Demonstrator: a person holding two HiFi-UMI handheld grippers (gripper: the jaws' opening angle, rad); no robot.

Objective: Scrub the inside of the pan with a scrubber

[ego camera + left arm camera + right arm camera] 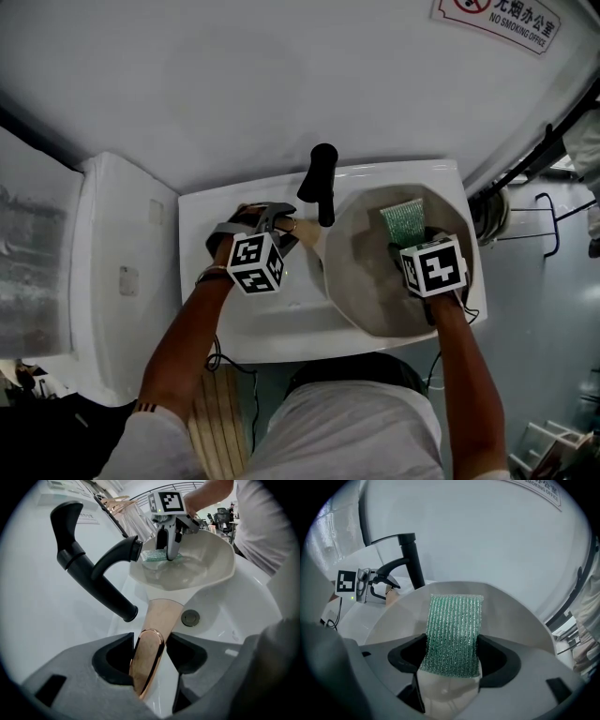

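A pale beige pan [361,277] [201,569] [515,620] rests tilted in the white sink [281,314]. Its copper-coloured handle [310,242] [151,641] points left. My left gripper [281,225] [149,660] is shut on that handle, which fills the gap between its grey jaws. My right gripper [411,246] [168,555] [452,660] is inside the pan, shut on a green ribbed scrubber [403,221] [153,556] [453,634]. The scrubber sticks out past the jaws and lies against the pan's far inner wall.
A black faucet [321,180] [93,569] [411,559] rises behind the sink, its spout over the pan's left rim. The sink drain [190,618] lies under the handle. A white fixture [122,272] stands to the left. A curved white wall backs the sink.
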